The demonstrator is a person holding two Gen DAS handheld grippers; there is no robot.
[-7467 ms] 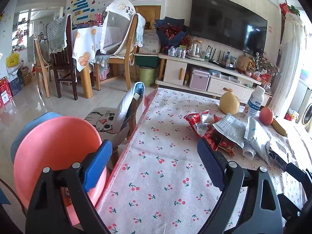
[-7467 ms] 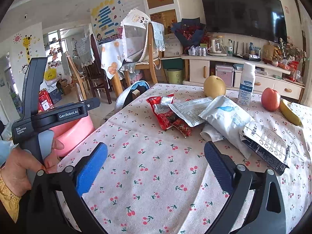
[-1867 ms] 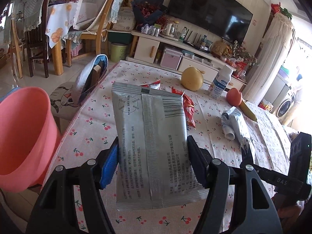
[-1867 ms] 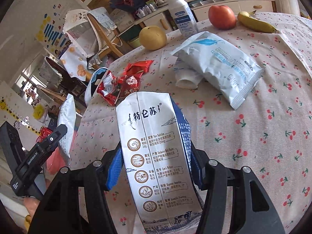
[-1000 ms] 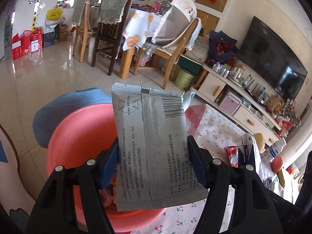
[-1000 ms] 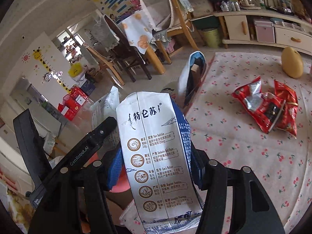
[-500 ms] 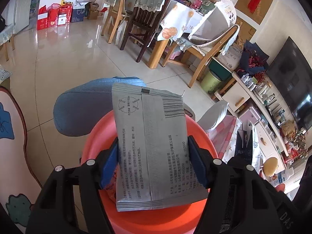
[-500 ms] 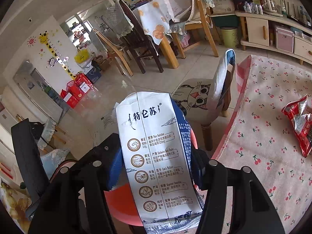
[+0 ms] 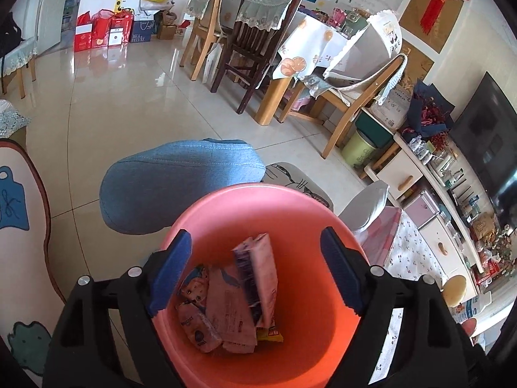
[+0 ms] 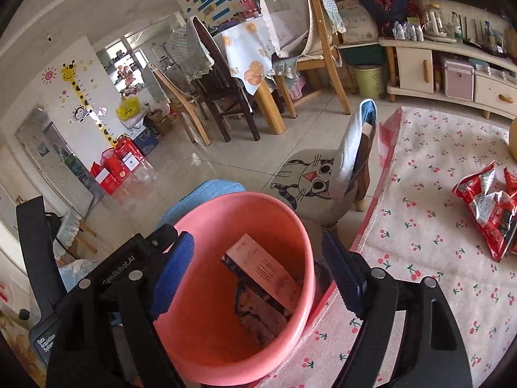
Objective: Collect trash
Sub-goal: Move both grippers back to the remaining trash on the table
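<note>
A pink bucket [image 9: 323,213] [image 10: 300,239] stands on the floor beside the cherry-print table [image 10: 429,258]. Several wrappers [image 9: 239,294] lie at its bottom; the right wrist view shows a flat packet [image 10: 265,268] among them. My left gripper [image 9: 255,271] hangs over the bucket's mouth, jaws opening, nothing between the blue pads. My right gripper [image 10: 258,271] hovers over the bucket too, jaws opening and empty. The left gripper's black body [image 10: 97,278] shows at the left of the right wrist view. Red snack bags [image 10: 491,207] lie on the table at the right.
A blue cushion [image 9: 181,181] lies behind the bucket. A cat-print chair [image 10: 326,177] stands at the table's corner. Dining chairs [image 9: 255,35] and a covered table are further back. A TV cabinet [image 10: 452,64] runs along the wall, with a green bin [image 10: 368,80] near it.
Both grippers have opened and let go of their packets, the grey one from the left and the milk pouch from the right. The packets now lie inside the pink bucket.
</note>
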